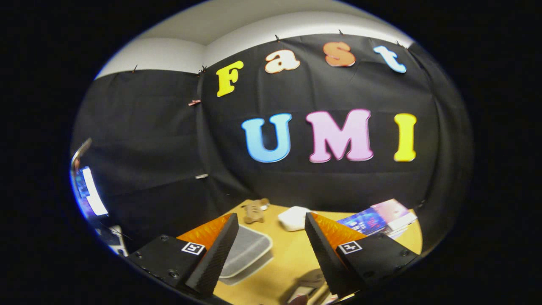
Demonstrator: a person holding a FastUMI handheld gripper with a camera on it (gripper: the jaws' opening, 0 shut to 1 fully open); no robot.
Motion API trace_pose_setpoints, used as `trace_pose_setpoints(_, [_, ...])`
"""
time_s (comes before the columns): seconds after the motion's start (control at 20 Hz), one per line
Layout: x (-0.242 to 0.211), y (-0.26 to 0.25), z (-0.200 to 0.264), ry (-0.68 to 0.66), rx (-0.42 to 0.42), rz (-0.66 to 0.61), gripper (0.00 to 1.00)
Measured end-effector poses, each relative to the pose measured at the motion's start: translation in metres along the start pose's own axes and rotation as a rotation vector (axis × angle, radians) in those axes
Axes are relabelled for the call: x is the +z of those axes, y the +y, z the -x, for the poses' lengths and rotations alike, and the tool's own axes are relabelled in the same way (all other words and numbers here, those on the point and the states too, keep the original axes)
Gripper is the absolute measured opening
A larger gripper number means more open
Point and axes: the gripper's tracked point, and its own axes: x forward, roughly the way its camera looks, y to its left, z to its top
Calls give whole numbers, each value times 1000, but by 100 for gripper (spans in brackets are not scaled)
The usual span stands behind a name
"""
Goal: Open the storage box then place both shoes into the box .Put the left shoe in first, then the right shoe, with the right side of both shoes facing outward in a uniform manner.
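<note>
No legible text on anything.

The gripper (271,250) hovers, fingers (216,254) spread apart, empty.

your tongs (271,233) hang spread apart over the counter (292,258), gripping nothing. between them, by the left finger, a tray (247,252) lies on the counter; beyond it sit a small toy (254,211) and a pad (294,218), with books (381,218) stacked beyond the right finger.

A recording booth, seemingly inside an office or lab: black cloth wall (169,140) pinned below white walls, a lit monitor (87,192), and a wooden counter (288,258) carrying books (379,219).
</note>
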Motion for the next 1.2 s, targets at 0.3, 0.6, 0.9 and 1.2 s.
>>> trace_pose_setpoints(0.3, [-89, 10, -39, 225, 86, -332, 98])
trace_pose_setpoints(0.6, [-177, -11, -72, 356, 17, -511, 98])
trace_pose_setpoints(0.9, [-230, -20, -104, 452, -28, -679, 97])
trace_pose_setpoints(1.2, [-261, 9, -124, 533, 22, -888, 97])
